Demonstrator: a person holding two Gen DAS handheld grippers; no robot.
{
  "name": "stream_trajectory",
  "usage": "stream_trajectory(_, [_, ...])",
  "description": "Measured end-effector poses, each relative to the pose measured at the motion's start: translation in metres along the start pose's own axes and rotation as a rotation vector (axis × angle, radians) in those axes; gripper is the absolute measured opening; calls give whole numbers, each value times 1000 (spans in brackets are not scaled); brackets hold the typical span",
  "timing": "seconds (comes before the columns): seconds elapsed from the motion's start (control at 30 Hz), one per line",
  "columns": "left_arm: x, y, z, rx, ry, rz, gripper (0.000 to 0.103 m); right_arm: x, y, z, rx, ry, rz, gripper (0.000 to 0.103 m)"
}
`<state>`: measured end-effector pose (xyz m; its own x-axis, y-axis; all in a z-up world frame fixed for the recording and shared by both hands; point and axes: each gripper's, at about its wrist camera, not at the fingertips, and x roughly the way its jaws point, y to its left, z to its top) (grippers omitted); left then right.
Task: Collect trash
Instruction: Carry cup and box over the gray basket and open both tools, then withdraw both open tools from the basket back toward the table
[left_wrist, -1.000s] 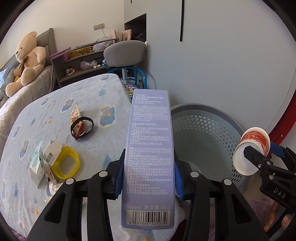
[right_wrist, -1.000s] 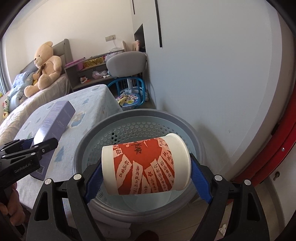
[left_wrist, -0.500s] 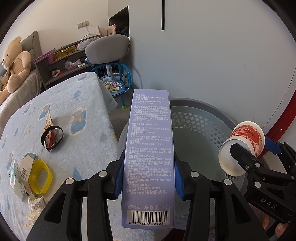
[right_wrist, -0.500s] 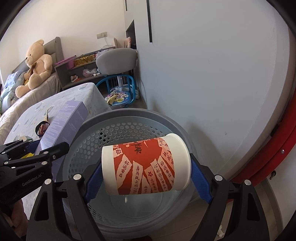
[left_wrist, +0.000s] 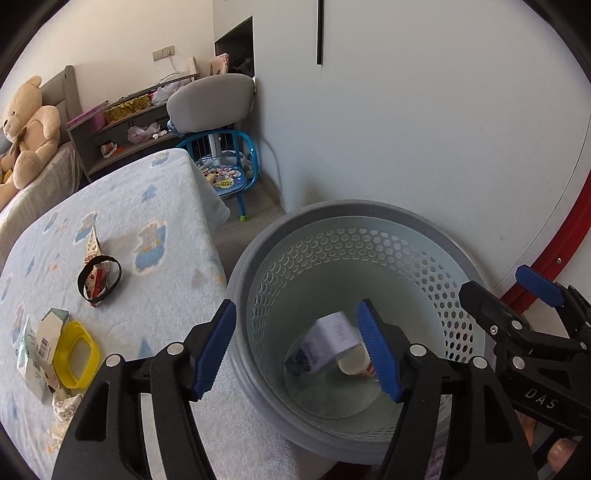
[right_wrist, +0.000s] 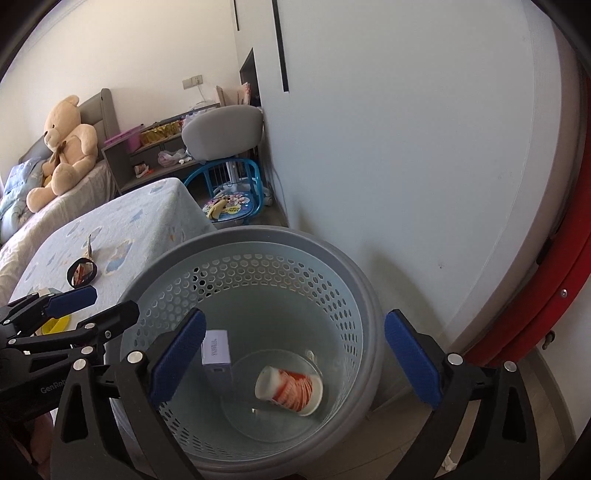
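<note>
Inside grey perforated bin (right_wrist: 354, 295), purple box (right_wrist: 216, 350), red-white paper cup (right_wrist: 290, 387) (on its side), both jaws opening, empty.

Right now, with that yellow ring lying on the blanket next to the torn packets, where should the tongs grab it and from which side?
Take the yellow ring by its outer band on the side away from the torn packets, coming down from above. It lies flat with an open middle, so one finger can likely drop inside the hole and one outside. Both tongs are opening with nothing between them.
</note>
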<state>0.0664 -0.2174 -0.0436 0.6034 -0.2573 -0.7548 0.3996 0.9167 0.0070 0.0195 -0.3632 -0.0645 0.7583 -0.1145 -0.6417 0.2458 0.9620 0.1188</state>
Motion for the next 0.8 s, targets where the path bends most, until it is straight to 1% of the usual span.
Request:
stream_trajectory(0.07, [0,2,-1,-7,-2,9,72,0,0,0,2,5,1,95])
stream_trajectory(0.43, [-4,7,-5,-26,-6,45,76,0,0,-1,14,13,10,96])
stream_trajectory(0.8, [-15,18,-12,-56,-17,77,77,0,6,-3,-5,12,23,96])
